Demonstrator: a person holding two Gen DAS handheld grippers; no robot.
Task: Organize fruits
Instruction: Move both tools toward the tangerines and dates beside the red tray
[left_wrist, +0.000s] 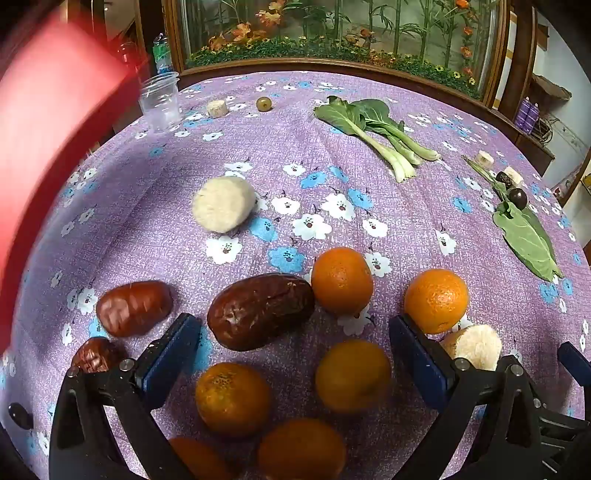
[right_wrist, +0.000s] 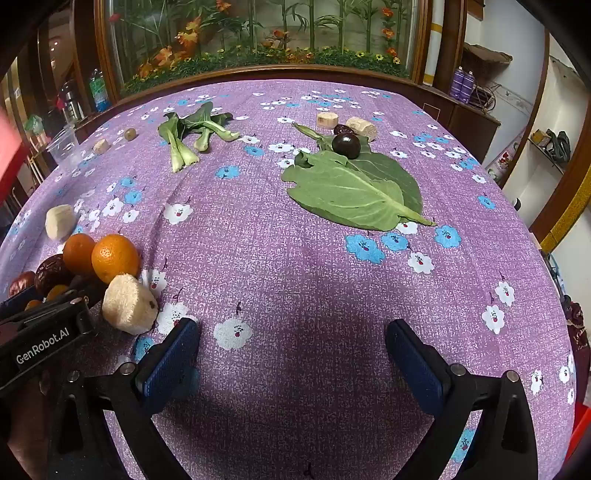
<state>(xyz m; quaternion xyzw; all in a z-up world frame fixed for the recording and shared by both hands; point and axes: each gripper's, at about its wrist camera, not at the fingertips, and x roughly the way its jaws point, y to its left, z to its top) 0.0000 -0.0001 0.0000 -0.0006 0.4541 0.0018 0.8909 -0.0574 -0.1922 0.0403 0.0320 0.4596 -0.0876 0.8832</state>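
Observation:
In the left wrist view my left gripper (left_wrist: 295, 350) is open above a cluster of several small oranges (left_wrist: 341, 280) and red dates (left_wrist: 260, 310) on the purple flowered tablecloth (left_wrist: 295, 155). One orange (left_wrist: 352, 374) lies between its fingers, untouched. Pale banana pieces lie at the mid-left (left_wrist: 223, 203) and by the right finger (left_wrist: 476, 345). In the right wrist view my right gripper (right_wrist: 291, 350) is open and empty over bare cloth. The same cluster of oranges (right_wrist: 114, 256) and a banana piece (right_wrist: 129, 304) sit to its left. A dark plum (right_wrist: 346, 145) rests on a green leaf (right_wrist: 354, 188).
Bok choy (right_wrist: 192, 133) lies at the back of the table. A clear plastic cup (left_wrist: 160, 101), a small banana piece (left_wrist: 216, 108) and a green grape (left_wrist: 263, 103) sit far left. More banana pieces (right_wrist: 327, 120) and a date lie behind the plum. A planter borders the far edge.

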